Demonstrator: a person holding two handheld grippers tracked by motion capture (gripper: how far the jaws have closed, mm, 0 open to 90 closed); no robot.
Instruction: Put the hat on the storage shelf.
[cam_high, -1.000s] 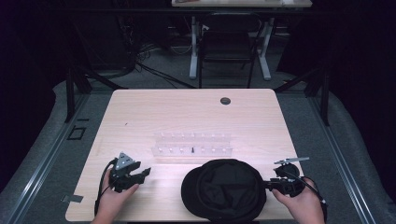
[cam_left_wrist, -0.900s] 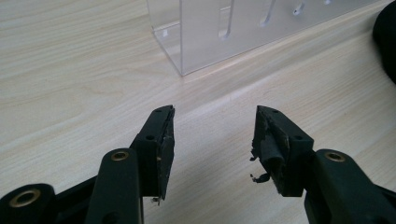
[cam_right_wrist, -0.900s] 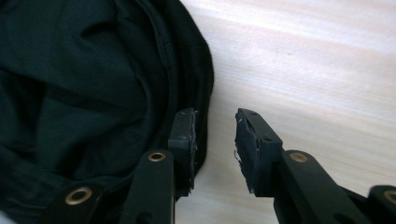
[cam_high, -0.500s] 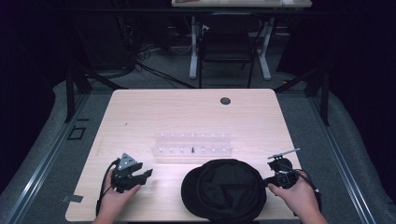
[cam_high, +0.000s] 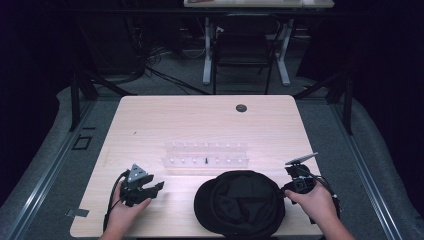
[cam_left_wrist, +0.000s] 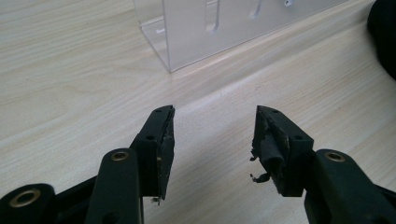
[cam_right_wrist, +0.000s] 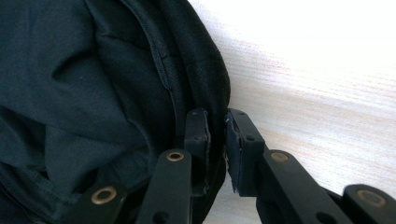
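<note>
Right claw (cam_right_wrist: 215, 128) pinching half-hidden cap rim (cam_right_wrist: 212, 88)

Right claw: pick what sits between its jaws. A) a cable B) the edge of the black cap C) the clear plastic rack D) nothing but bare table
B: in the right gripper view the right claw has its jaws closed on the rim of the black cap, with the fabric edge running between the pads.

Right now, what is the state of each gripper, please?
Left gripper: open, holding nothing, over the table.
Right gripper: jaws have just been closing, now pinching the rim of the black cap.
</note>
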